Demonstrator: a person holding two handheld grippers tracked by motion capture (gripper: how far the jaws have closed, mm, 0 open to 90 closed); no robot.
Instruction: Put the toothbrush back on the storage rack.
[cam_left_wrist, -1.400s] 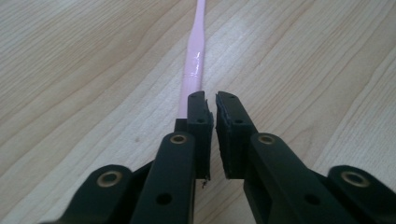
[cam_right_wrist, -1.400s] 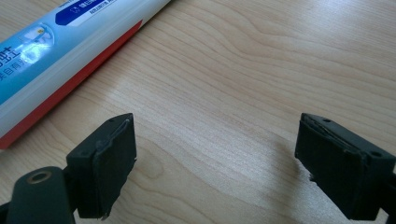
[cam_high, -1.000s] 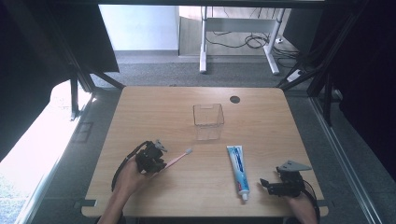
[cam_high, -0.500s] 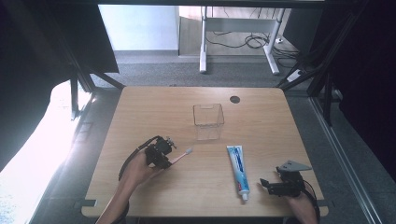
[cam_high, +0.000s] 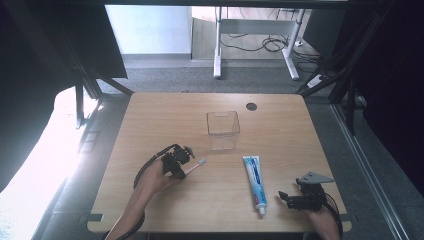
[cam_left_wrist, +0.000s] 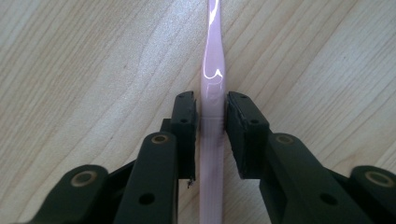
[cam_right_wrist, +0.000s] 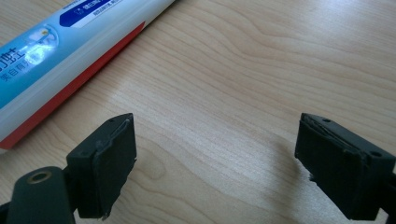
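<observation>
High view: the left gripper (cam_high: 186, 162) lies on the wooden table (cam_high: 150, 120) with a pink toothbrush (cam_high: 194, 166) between its jaws, which have just been closing; the left gripper view shows both pads against the toothbrush's handle. The brush head points toward a clear plastic container (cam_high: 223, 130) standing just beyond it, nothing lying between them. A blue-and-white toothpaste tube (cam_high: 254, 181) lies to the right, and beside it the right gripper (cam_high: 285, 197) rests with jaws wide apart over bare wood. A dark round hole (cam_high: 251, 106) marks the table's far edge; beyond are grey floor (cam_high: 165, 75), white desk legs (cam_high: 218, 50) and cables (cam_high: 260, 44).
</observation>
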